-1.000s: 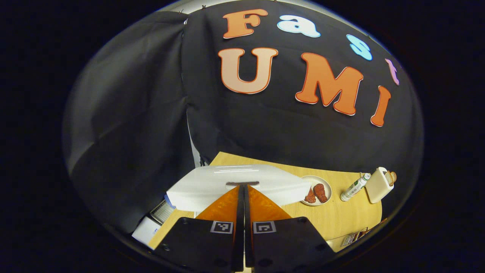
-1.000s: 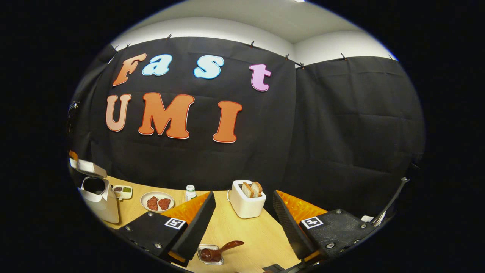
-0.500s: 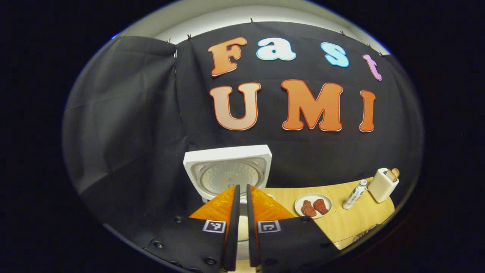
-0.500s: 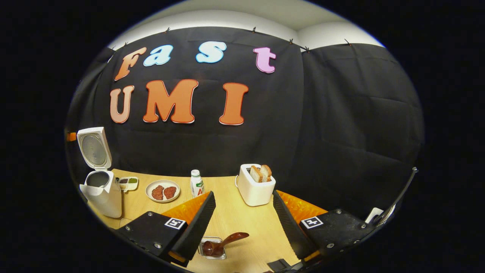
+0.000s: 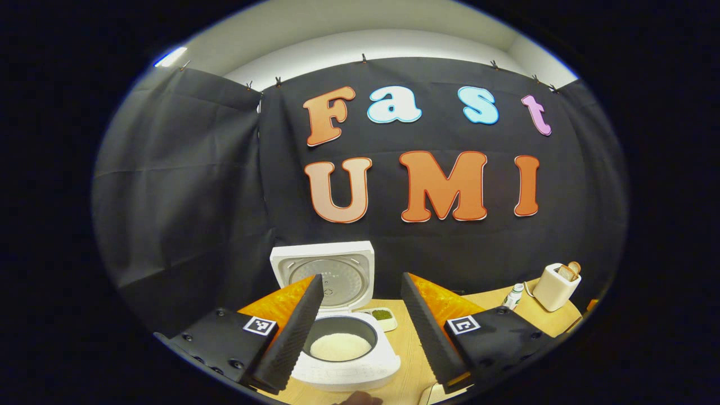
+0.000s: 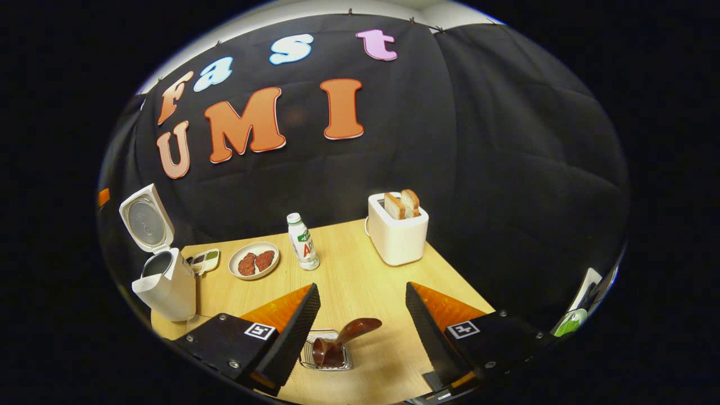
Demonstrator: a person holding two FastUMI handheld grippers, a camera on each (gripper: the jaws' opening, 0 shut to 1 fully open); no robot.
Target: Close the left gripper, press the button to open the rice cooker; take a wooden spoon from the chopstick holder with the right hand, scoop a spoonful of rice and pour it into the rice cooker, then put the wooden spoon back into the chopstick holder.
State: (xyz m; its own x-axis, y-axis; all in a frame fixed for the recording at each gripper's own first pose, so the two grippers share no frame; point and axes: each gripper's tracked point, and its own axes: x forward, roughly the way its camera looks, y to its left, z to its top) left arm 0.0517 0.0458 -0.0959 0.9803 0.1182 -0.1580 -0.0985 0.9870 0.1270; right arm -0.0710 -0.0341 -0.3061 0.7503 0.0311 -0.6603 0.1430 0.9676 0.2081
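Reaching for the spoon (image 6: 344,336) falls to the right gripper (image 6: 360,326): jaws spread, empty, spoon low between them in the holder (image 6: 329,357), handle tilting up to the right. Left gripper (image 5: 357,326), also spread, faces the lid-up cooker (image 5: 343,349).

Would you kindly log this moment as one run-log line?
rice cooker: lid open | left gripper: open | right gripper: open above wooden spoon | spoon: in holder
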